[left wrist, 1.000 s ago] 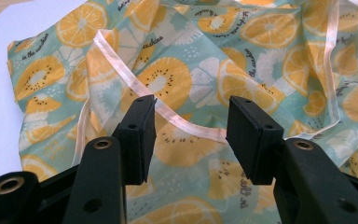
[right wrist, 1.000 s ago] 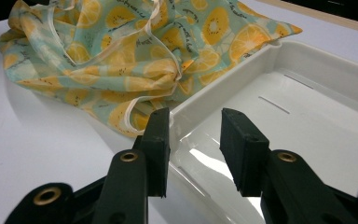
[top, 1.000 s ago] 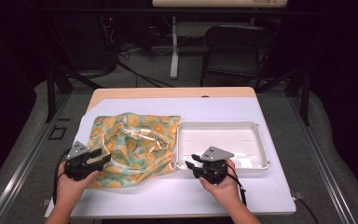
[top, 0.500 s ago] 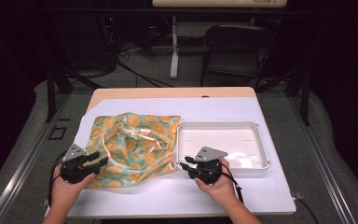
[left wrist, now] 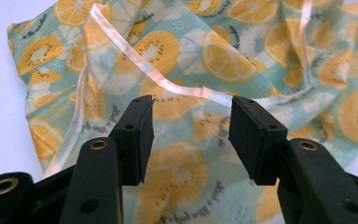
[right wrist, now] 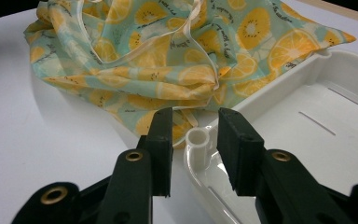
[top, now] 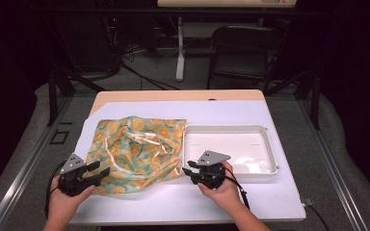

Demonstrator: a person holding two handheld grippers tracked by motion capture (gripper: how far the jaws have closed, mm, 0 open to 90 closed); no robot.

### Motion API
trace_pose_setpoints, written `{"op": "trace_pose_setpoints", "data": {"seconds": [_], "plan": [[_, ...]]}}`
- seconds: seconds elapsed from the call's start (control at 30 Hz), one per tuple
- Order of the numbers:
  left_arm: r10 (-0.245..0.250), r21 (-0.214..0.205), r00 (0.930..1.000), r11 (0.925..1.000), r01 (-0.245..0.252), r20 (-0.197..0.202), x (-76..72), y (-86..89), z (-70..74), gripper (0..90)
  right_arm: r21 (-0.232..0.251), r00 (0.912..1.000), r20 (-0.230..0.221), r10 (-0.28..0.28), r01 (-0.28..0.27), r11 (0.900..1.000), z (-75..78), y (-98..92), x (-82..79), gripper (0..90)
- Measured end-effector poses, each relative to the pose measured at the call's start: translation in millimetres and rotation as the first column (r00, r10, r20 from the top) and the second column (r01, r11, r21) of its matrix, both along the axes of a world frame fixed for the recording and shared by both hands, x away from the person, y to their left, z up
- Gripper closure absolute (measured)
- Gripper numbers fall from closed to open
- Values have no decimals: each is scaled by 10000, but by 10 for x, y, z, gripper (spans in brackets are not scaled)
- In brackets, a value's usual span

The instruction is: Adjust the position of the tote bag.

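Tray (right wrist: 307, 121) corner post between right claw (right wrist: 195, 140) pads

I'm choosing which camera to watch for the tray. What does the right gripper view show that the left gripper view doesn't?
Right gripper view: the white tray, with its near corner post between the open right tongs, and the cloth's bunched edge lying against the tray's rim.

Left gripper view: the open left tongs over the spread cloth, with a pale pink ribbon trim running across it.

Both: the fruit-print cloth on the white table cover, and nothing gripped.
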State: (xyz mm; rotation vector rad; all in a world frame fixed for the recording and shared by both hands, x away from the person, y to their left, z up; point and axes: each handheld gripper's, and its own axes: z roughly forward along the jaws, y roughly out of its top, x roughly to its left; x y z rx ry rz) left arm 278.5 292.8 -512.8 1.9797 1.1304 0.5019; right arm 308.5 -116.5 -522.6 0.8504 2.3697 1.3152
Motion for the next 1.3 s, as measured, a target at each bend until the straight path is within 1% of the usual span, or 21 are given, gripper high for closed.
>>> {"op": "trace_pose_setpoints", "data": {"seconds": [0.03, 0.07, 0.17, 0.27, 0.33, 0.37, 0.57, 0.63, 0.7, 0.73, 0.8, 0.9, 0.93, 1.0, 1.07, 1.1, 1.13, 1.17, 1.2, 1.23, 1.3], "plan": [[0, 0, 10000, 10000, 0, 0, 0, 0, 0, 499, 0, 10000, 0, 0, 0, 10000, 0, 0, 0, 655], [20, 139, 10000, 9999, -20, 18, -34, 3, -4, 500, 18, 10000, 33, 19, -19, 10000, 2, 13, 4, 650], [43, 156, 10000, 9999, -43, 10, -61, 5, -12, 500, 15, 10000, 50, 64, -64, 10000, 6, 27, 8, 646], [74, 284, 10000, 9996, -73, -30, -86, 8, -24, 500, 4, 9999, 46, 116, -116, 9999, 0, 47, 13, 640], [-42, 502, 10000, 9987, 44, -31, -97, -8, -30, 498, -23, 9999, 59, 159, -159, 9999, -2, 59, 15, 638], [-166, 764, 9998, 9970, 159, 89, -105, -39, -41, 492, -38, 9998, 31, 194, -194, 9998, -1, 66, 16, 636], [-391, 1032, 9991, 9940, 374, 152, -107, -100, -72, 461, -81, 9996, 23, 266, -266, 9996, -21, 94, 21, 631], [-507, 1221, 9986, 9913, 483, 164, -109, -124, -81, 452, -78, 9996, 32, 272, -272, 9996, -23, 98, 21, 629], [-552, 1857, 9982, 9813, 501, 226, -106, -149, -104, 446, -117, 9996, 32, 295, -295, 9995, -22, 98, 18, 626], [-552, 1857, 9982, 9813, 501, 226, -106, -149, -104, 446, -117, 9996, 32, 295, -295, 9995, -22, 98, 18, 626], [-564, 2211, 9981, 9740, 492, 266, -104, -161, -117, 446, -134, 9996, 31, 294, -294, 9995, -21, 96, 15, 624], [-560, 2557, 9976, 9658, 439, 400, -104, -185, -131, 446, -127, 9996, 40, 293, -293, 9995, -21, 93, 12, 620], [-566, 2707, 9972, 9618, 412, 494, -106, -194, -138, 446, -145, 9996, 37, 292, -291, 9995, -21, 93, 12, 620], [-580, 3067, 9966, 9511, 375, 582, -107, -204, -148, 446, -151, 9996, 31, 267, -267, 9995, -24, 97, 9, 620], [-582, 3558, 9965, 9340, 329, 605, -108, -217, -167, 446, -163, 9996, 17, 289, -288, 9995, -26, 98, 7, 619], [-603, 3619, 9961, 9316, 331, 642, -105, -219, -173, 443, -185, 9995, 17, 301, -301, 9994, -27, 98, 7, 619], [-627, 3733, 9955, 9272, 318, 710, -104, -227, -181, 441, -199, 9996, 27, 288, -287, 9994, -28, 98, 7, 619], [-627, 3733, 9955, 9272, 318, 710, -104, -227, -181, 441, -143, 9996, 19, 288, -288, 9995, -32, 101, 8, 619], [-676, 3947, 9953, 9182, 348, 695, -108, -235, -179, 438, -158, 9995, 14, 304, -304, 9994, -31, 100, 9, 619], [-741, 4072, 9942, 9126, 359, 785, -106, -250, -189, 438, -160, 9996, 14, 292, -292, 9994, -33, 102, 8, 619], [-850, 4145, 9927, 9091, 421, 855, -99, -269, -202, 438, -187, 9996, 28, 275, -275, 9994, -37, 107, 6, 617]]}}
